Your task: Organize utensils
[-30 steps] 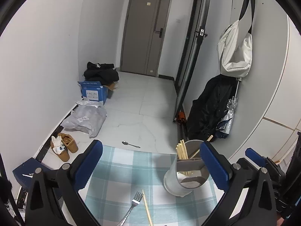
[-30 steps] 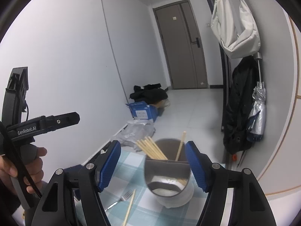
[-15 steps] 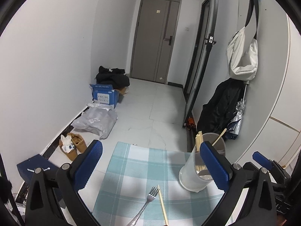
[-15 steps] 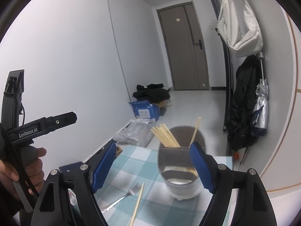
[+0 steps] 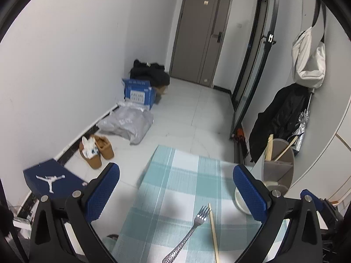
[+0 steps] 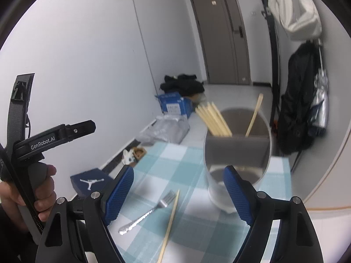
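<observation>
A metal fork (image 5: 190,230) and one loose wooden chopstick (image 5: 212,230) lie side by side on the teal checked cloth (image 5: 175,186). To their right stands a grey-and-white utensil holder (image 5: 276,171). My left gripper (image 5: 176,194) hangs open above the cloth, with nothing between its blue pads. The right wrist view shows the fork (image 6: 147,213) and chopstick (image 6: 171,221) below my right gripper (image 6: 178,197), whose jaws are wide apart and empty. Behind its right pad, the holder (image 6: 237,153) carries several chopsticks (image 6: 212,120) and a wooden handle (image 6: 254,114).
A hand (image 6: 41,188) holds the left gripper's body (image 6: 54,135) at the left of the right wrist view. On the floor to the left lie a dark shoe box (image 5: 50,179), tan shoes (image 5: 96,151) and a plastic bag (image 5: 127,125). A black coat (image 5: 278,118) hangs at the right wall.
Both grippers have come down toward the cloth, so the fork, loose chopstick and holder look larger and nearer. The right gripper's jaws have spread wider.
</observation>
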Demonstrator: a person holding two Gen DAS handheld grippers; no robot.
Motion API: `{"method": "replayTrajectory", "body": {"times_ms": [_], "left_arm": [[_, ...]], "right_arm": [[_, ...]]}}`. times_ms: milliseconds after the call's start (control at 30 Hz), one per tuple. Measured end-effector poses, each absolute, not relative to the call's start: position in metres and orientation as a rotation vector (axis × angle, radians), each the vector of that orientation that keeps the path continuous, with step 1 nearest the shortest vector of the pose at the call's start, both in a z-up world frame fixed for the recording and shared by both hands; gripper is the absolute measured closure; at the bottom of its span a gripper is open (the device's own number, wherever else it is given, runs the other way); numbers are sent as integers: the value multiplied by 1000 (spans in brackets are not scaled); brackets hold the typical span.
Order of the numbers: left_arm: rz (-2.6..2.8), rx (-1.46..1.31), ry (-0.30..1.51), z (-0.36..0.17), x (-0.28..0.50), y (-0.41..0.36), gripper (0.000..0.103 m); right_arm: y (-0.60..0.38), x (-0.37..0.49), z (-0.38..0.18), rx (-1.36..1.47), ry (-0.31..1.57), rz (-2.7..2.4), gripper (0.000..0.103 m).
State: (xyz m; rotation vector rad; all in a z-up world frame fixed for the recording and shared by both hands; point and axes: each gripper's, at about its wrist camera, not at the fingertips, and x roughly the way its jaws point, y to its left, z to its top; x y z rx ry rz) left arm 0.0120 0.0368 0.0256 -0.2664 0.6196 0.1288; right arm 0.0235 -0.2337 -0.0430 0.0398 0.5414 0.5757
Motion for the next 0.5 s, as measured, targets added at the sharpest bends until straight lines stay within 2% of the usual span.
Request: {"method": "replayTrajectory", "body": {"times_ms": [500], "left_arm": [[91,-400,847,-27,28,62,2]], "right_arm": [[-197,51,-120,-10,793,556,19]]}}
